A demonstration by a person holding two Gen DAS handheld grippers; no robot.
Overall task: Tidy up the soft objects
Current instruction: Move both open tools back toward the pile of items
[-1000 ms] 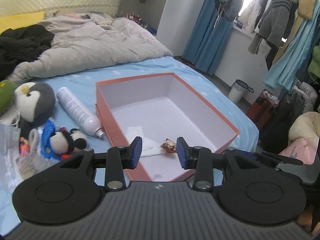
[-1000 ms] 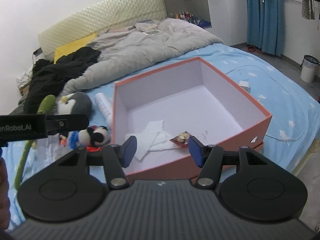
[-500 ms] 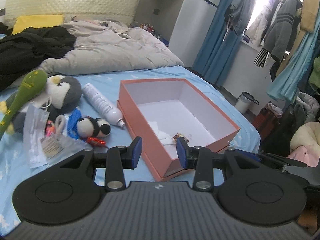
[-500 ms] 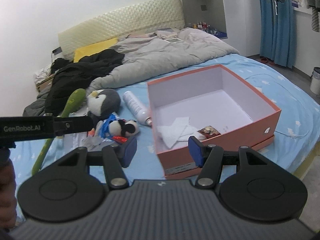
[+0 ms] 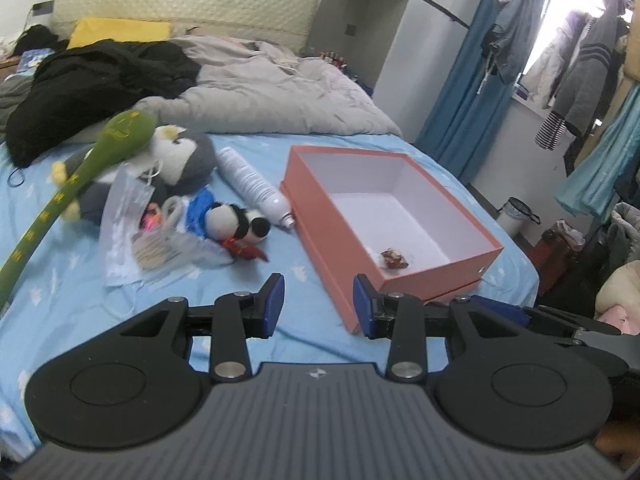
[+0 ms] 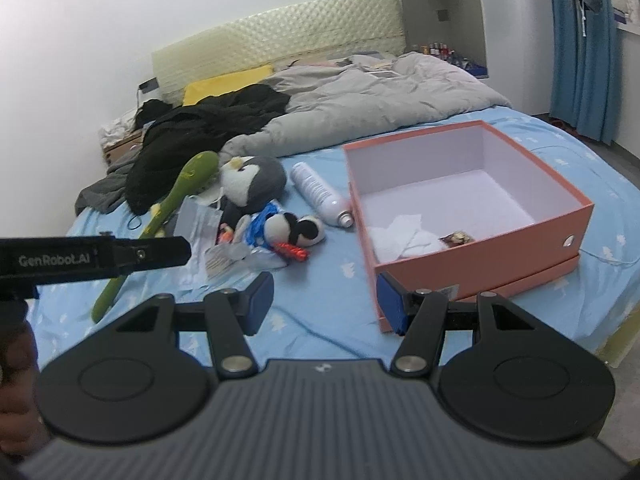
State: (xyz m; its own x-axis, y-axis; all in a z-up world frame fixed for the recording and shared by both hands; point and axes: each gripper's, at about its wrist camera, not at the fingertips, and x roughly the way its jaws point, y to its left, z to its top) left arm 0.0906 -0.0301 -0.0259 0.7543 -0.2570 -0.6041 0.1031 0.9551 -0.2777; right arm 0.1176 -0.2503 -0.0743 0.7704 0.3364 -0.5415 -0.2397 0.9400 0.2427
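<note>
left tongs (image 5: 319, 306): spread wide, empty, above bed (image 5: 312, 300) by box corner
right tongs (image 6: 325, 302): spread wide, empty, same standoff
box (image 6: 576, 216): open-topped, beside pile for short drops; holds tissue (image 6: 402, 236), wrapper (image 6: 456, 238)
soft toys: penguin (image 6: 252, 182), panda (image 6: 294, 230), green plush (image 6: 176, 196) heaped left of box, not yet boxed
bottle (image 6: 320, 194): against box wall, not soft

Bed with star-print blue sheet (image 6: 328, 320): open salmon cardboard box (image 6: 500, 256) toward foot edge; white spray can (image 6: 320, 194) beside it; plush toy heap; grey duvet (image 6: 372, 108), black clothing (image 6: 200, 128) toward headboard.

Matt card box (image 5: 340, 236), fuzzy plush penguin (image 5: 180, 156) (cotton sheet (image 5: 304, 320))
</note>
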